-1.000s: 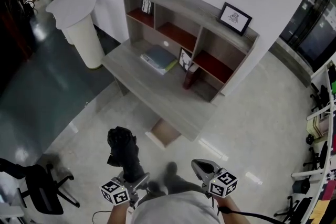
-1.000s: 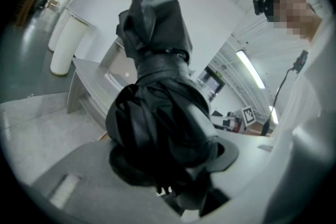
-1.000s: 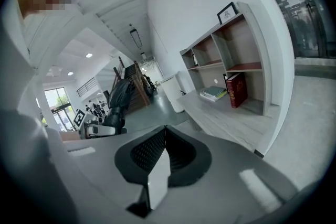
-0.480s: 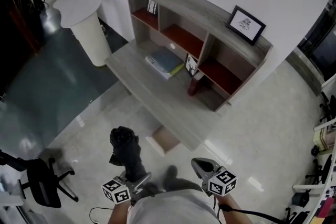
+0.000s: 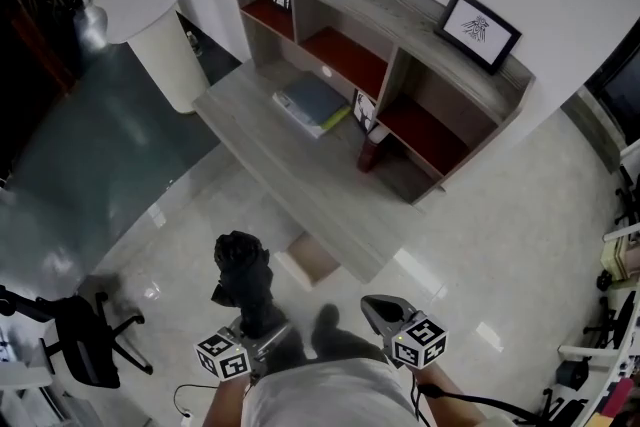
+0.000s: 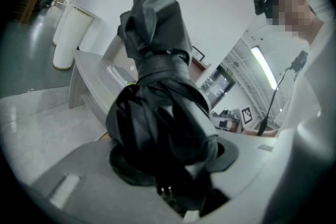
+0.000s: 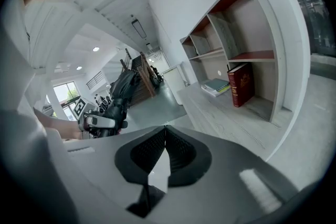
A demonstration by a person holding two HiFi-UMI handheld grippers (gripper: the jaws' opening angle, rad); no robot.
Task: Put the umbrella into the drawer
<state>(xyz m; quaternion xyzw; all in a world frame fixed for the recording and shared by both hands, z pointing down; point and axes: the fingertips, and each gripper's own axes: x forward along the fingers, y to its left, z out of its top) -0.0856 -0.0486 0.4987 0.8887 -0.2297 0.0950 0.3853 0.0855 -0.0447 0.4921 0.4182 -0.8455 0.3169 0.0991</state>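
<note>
A black folded umbrella stands upright in my left gripper, which is shut on its lower end. In the left gripper view the umbrella fills the middle and hides the jaws of that gripper. The open wooden drawer sticks out under the grey desk, just ahead and to the right of the umbrella. My right gripper hovers to the right of the drawer. In the right gripper view its jaws are shut with nothing between them, and the umbrella shows at the left.
A shelf hutch on the desk holds books, a red book and a framed picture on top. A white round pedestal table stands at the left. A black office chair is at the lower left.
Both grippers have edged forward toward the desk, and the umbrella stays in the left one. The desk and drawer sit slightly closer in the head view.
</note>
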